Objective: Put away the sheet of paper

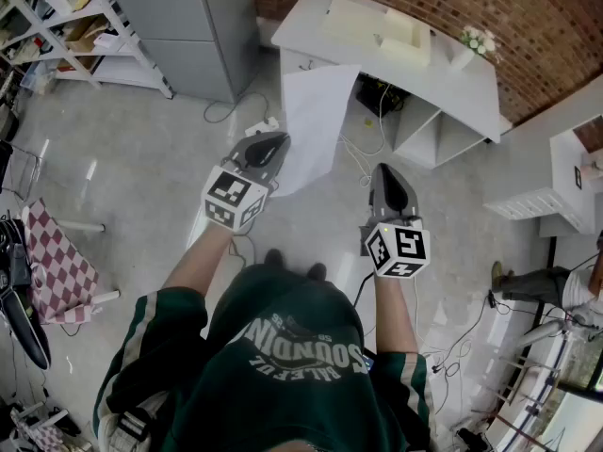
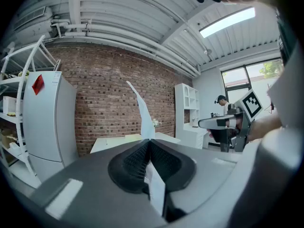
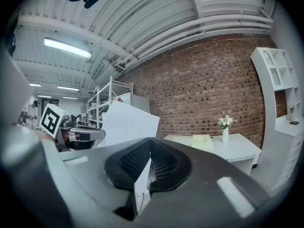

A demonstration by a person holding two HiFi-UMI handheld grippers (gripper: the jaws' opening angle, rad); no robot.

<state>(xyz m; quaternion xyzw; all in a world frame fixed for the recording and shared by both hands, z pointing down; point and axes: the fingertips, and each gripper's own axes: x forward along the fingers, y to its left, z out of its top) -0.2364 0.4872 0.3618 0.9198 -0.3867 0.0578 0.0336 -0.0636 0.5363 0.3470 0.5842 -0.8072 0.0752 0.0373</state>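
Near: left claw (image 1: 276,142) clenched on the sheet of paper's (image 1: 317,121) near corner, sheet held above the floor (image 1: 141,168) | right claw (image 1: 385,169) closed, empty, right of the sheet | far: white worktop (image 1: 457,88).

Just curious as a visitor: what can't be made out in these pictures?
Head view: the left gripper hides the pinched edge of the sheet of paper.
Left gripper view: the sheet shows edge-on; neither face can be read.
Head view: pale blocks on the white desk are too small to identify.
Head view: a bystander is cut off by the right edge.
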